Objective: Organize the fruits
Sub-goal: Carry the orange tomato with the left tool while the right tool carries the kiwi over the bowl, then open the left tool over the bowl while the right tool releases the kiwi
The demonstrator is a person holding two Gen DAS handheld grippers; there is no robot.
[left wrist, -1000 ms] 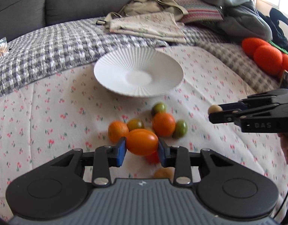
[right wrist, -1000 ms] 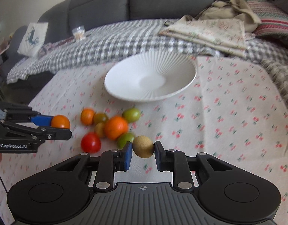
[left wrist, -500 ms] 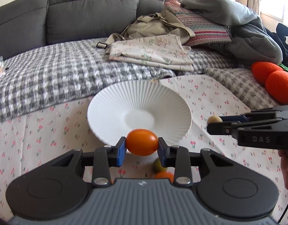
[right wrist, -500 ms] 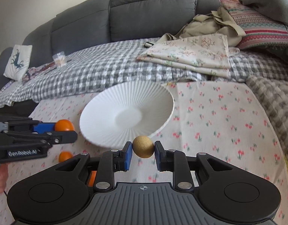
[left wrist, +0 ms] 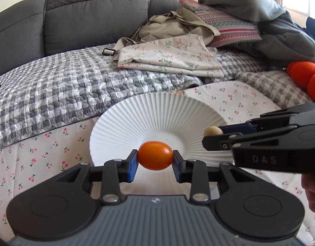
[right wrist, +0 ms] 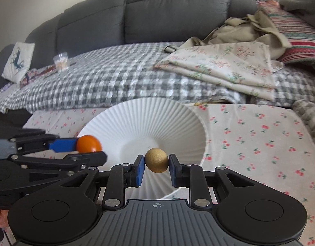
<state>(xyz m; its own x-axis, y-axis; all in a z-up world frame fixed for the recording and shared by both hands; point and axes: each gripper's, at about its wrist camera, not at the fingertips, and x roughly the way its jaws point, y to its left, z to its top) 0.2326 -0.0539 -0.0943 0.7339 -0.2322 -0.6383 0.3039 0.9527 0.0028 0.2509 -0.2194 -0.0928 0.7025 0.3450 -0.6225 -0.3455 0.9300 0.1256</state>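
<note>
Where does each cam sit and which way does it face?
Left wrist: on the left gripper, facing the white plate and sofa; its jaws hold an orange tomato; right gripper enters from the right.
Right wrist: on the right gripper, same heading; jaws hold a tan fruit.
Shared: plate, both fruits.

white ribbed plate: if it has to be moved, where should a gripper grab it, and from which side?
Grip the plate by its thin flared rim, probably the near edge, coming in low from the front. The deep sloping ribbed wall offers nothing else to pinch. Both grippers are full now: left gripper, right gripper.
</note>
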